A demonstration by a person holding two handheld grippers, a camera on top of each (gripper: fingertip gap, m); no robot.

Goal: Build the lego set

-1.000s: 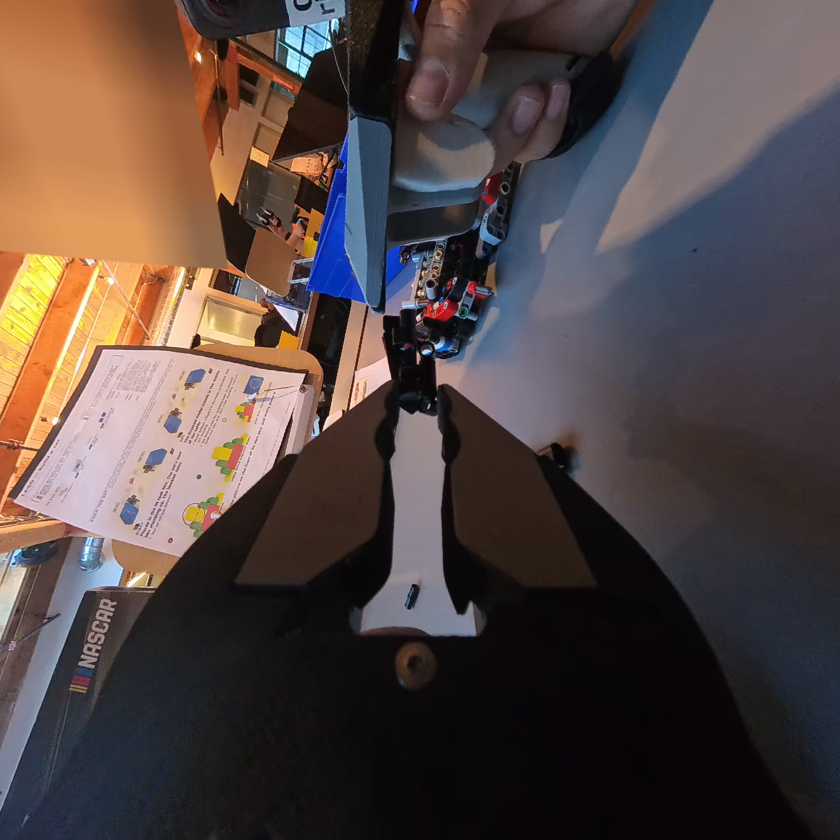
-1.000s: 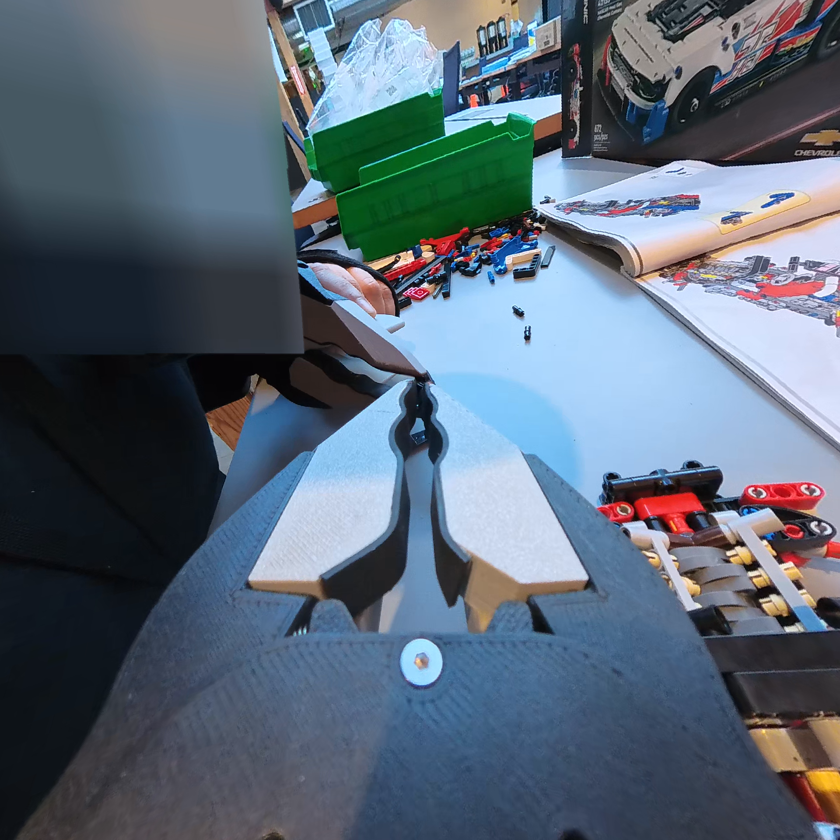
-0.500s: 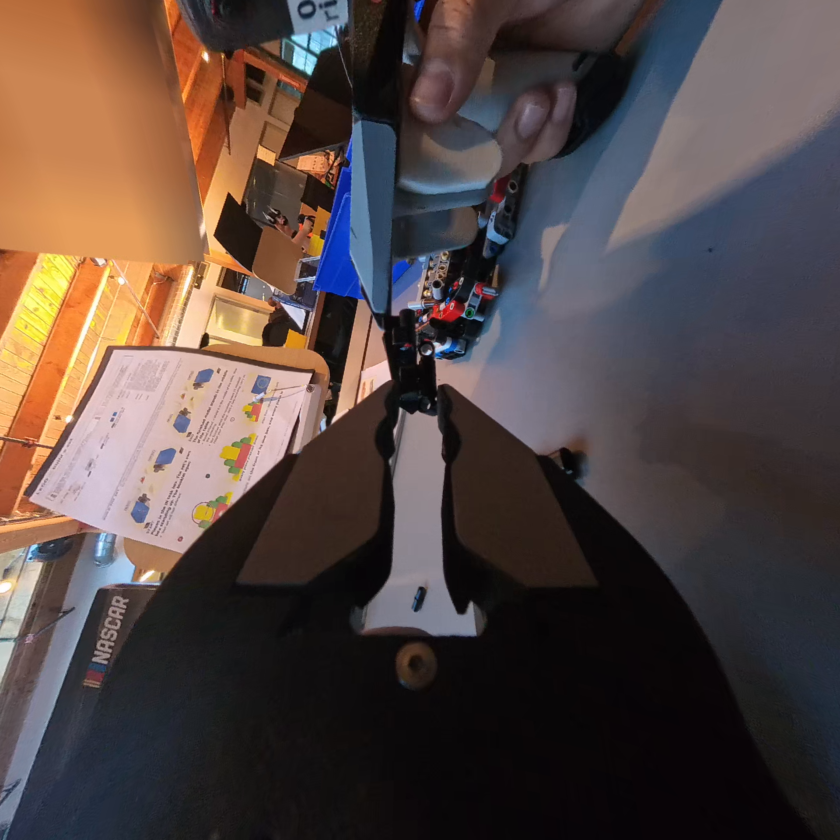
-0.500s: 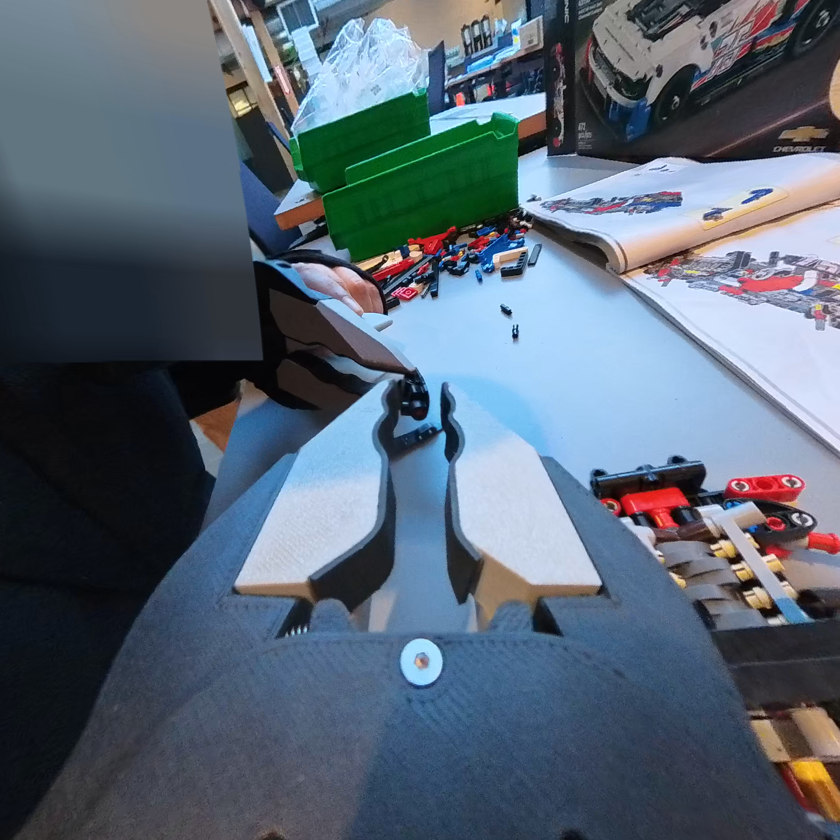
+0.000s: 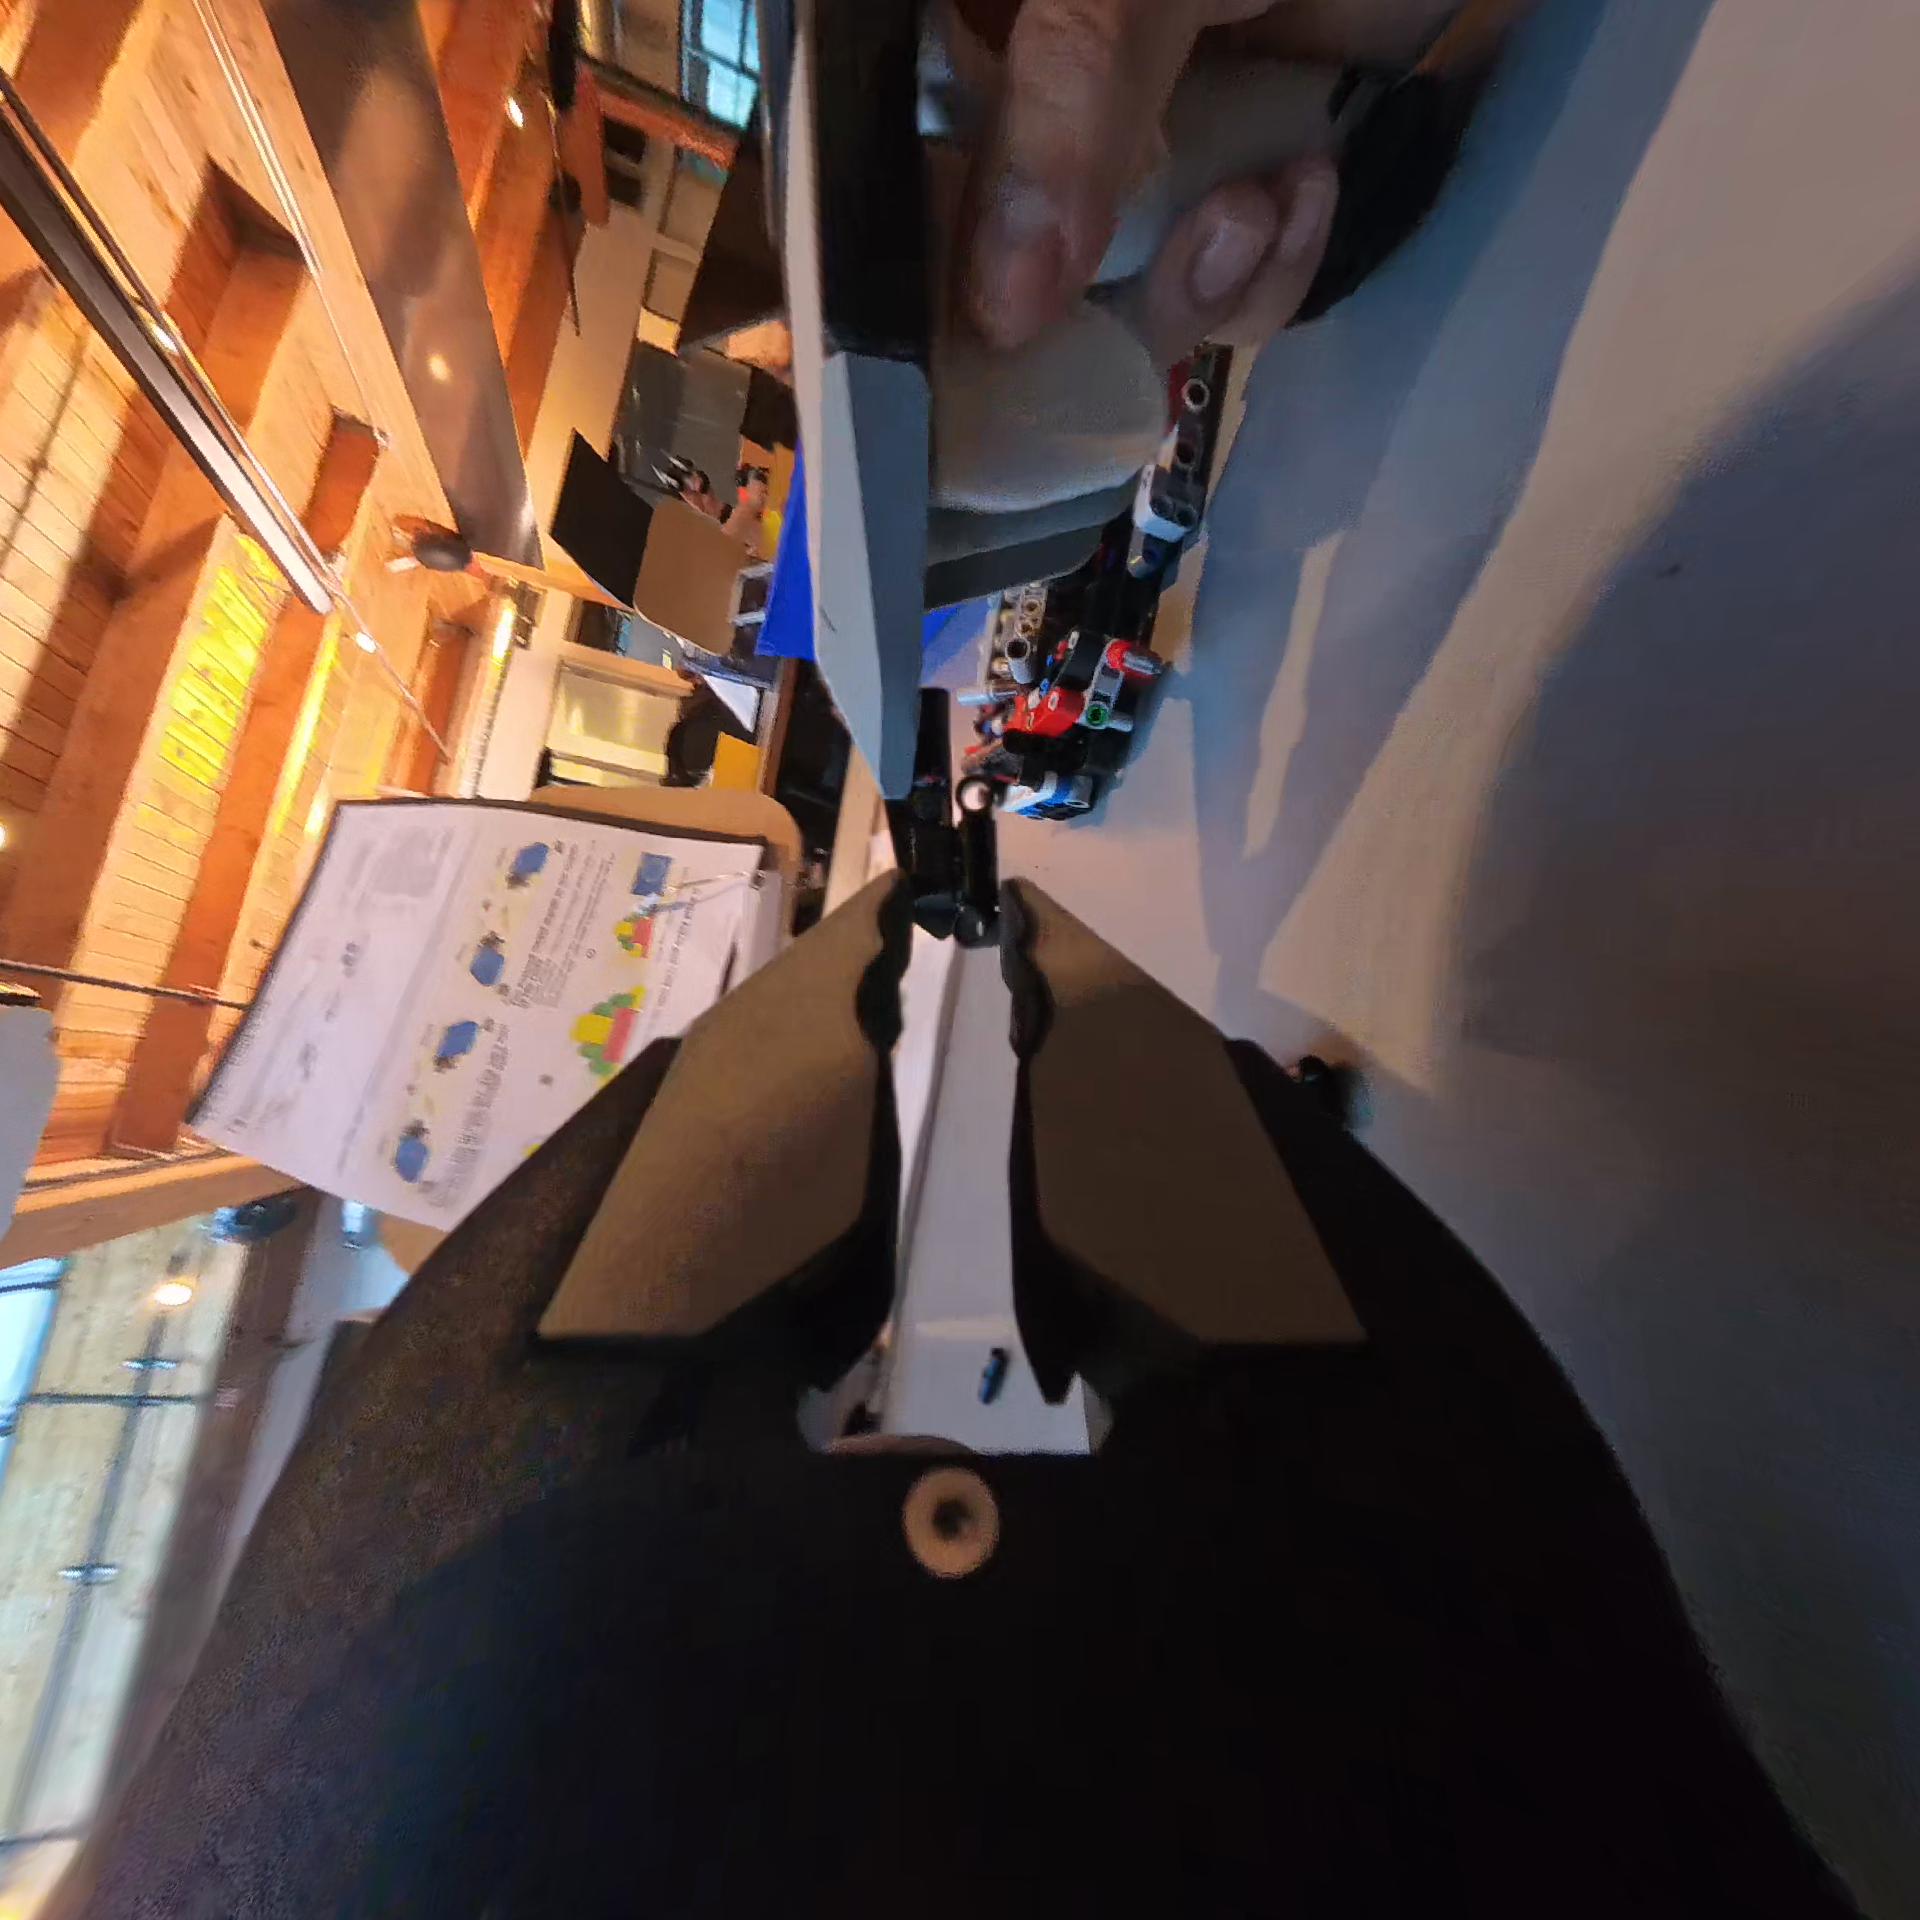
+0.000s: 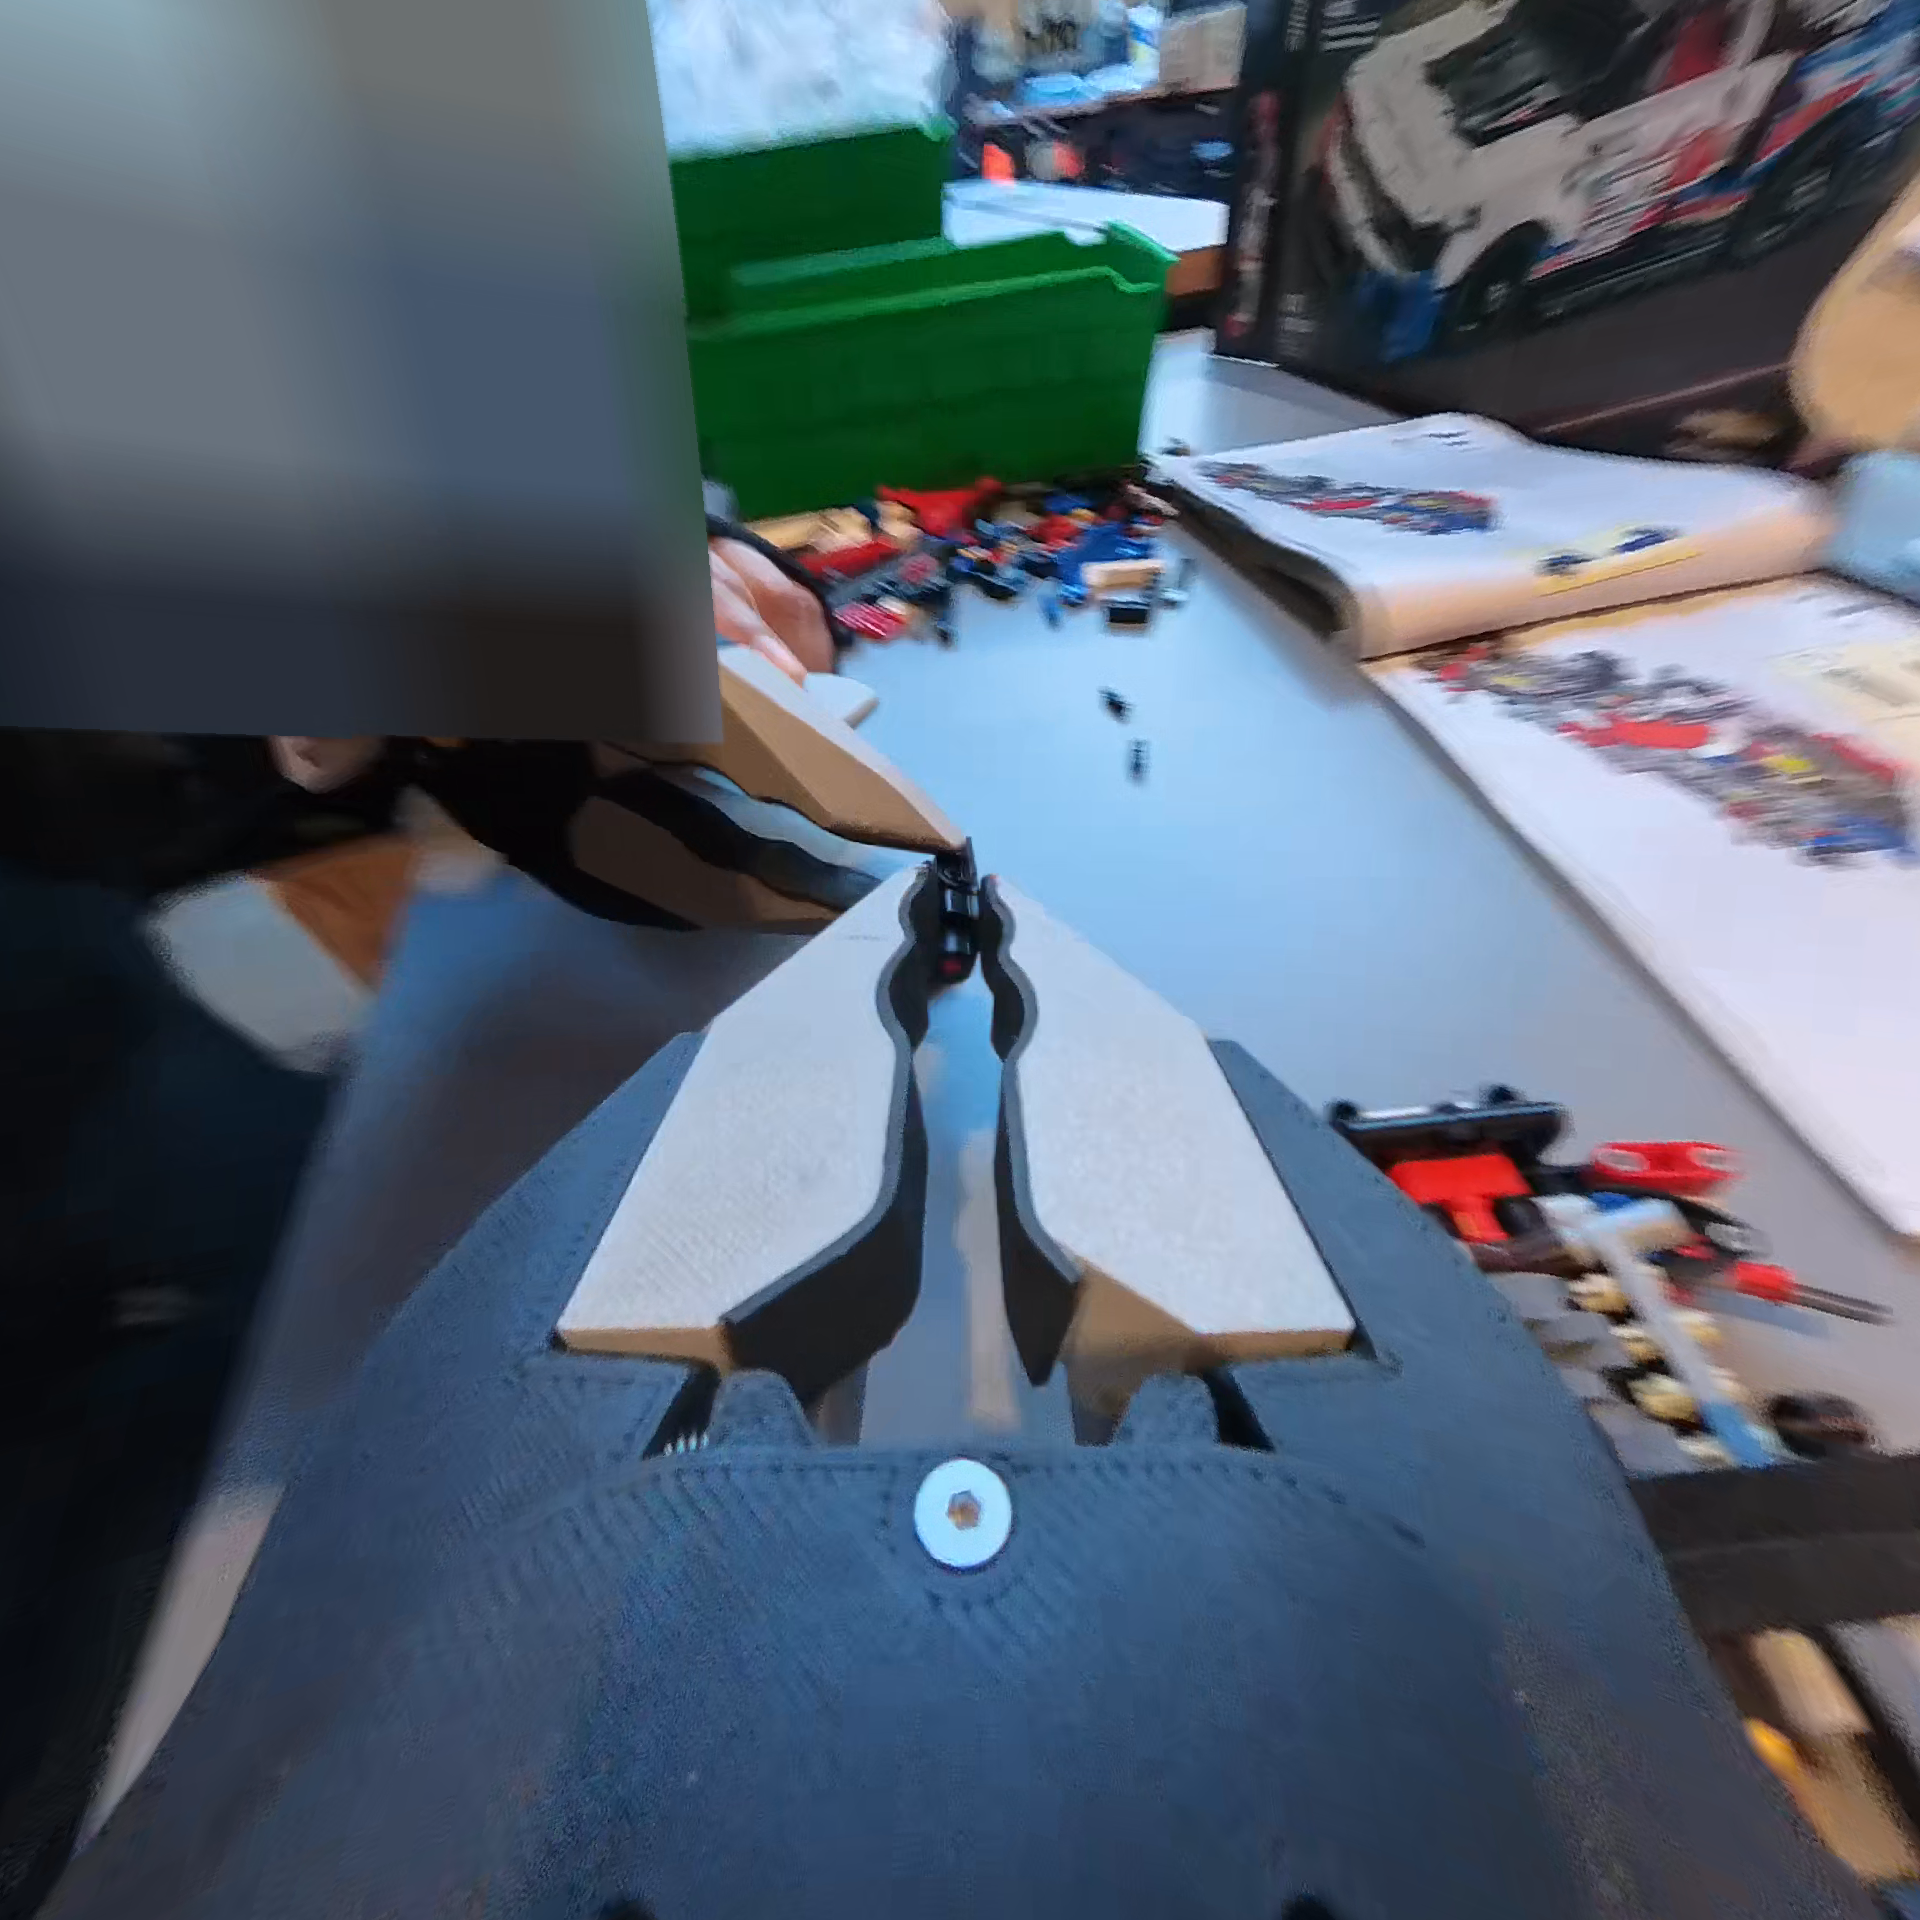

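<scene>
A small black lego piece (image 5: 945,852) is pinched between the tips of my left gripper (image 5: 951,904), above the grey table (image 5: 1558,623). My right gripper (image 6: 954,894) meets it tip to tip and is shut on the same black piece (image 6: 951,920). In the left wrist view the right gripper (image 5: 873,582) comes in from above, held by a hand. In the right wrist view the left gripper (image 6: 831,769) comes in from the left. The partly built lego model (image 6: 1486,1184) lies on the table to the right of my right gripper; it also shows in the left wrist view (image 5: 1070,717).
Two green bins (image 6: 914,364) stand at the back, with a pile of loose pieces (image 6: 1018,561) in front of them. An open instruction booklet (image 6: 1610,727) and the set's box (image 6: 1558,187) are to the right. Two small black pins (image 6: 1127,732) lie on the table. The grippers are tip to tip, or close to it.
My right gripper opened half a second ago beside the black piece and has now shut on it again. My left gripper has kept hold of the piece throughout.
</scene>
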